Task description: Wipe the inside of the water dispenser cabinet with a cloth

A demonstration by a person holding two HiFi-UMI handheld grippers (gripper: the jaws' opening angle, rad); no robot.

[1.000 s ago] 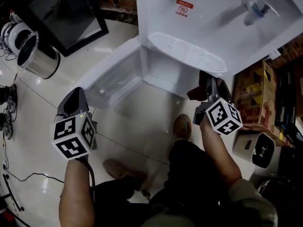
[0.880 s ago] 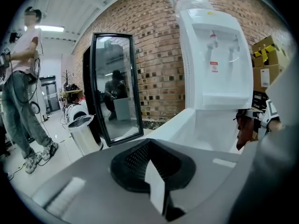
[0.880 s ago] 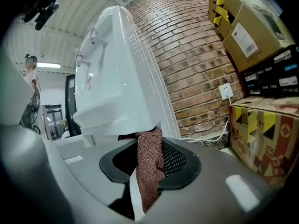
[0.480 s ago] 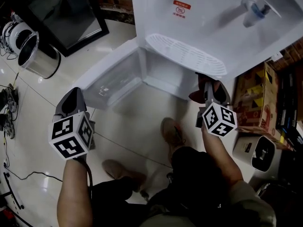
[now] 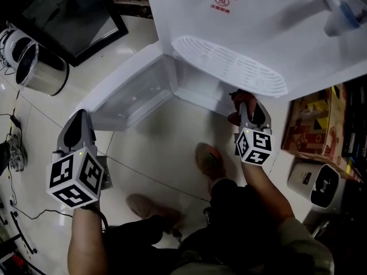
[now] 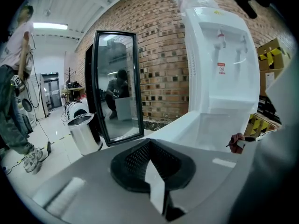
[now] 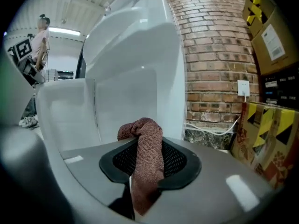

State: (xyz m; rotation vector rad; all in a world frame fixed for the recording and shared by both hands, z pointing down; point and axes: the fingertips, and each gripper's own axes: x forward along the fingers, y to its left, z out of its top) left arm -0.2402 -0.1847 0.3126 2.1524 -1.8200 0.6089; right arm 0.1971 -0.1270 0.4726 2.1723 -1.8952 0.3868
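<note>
**Cloth clamped in R jaws at mouth of open dispenser cabinet; L jaws shut, empty**

R gripper [image 5: 245,101] is up by the white water dispenser [image 5: 258,22], just under the R end of the drip tray [image 5: 229,65]. Its jaws are clamped on a reddish-brown knit cloth [image 7: 147,157]. The cloth runs up btwn the black pads, and a bunched end sticks out past the tips and flops to the L. In head view the cloth shows as a dark red lump at the jaw tips, at the R edge of the cabinet [image 5: 198,87] opening. Can't tell if it touches the cabinet wall.

Cabinet door [image 5: 129,93] is swung wide open to the L, its inner face bare and white. The cabinet interior looks white too.

L gripper [image 5: 76,122] is held low and well apart from the dispenser, out over the tiled floor [image 5: 160,136] and short of the door's outer end. Its jaws are together w/ nothing btwn them. L gripper view looks toward the dispenser front and the open door.

Around: steel bin [image 5: 37,67] far L, w/ a black-framed mirror [image 6: 117,83] leaning on the brick wall [image 7: 215,55] beside it. Cardboard box [image 5: 312,125] w/ yellow print stands R of the dispenser. The person's shoe [image 5: 209,160] is on the floor below the R gripper.
</note>
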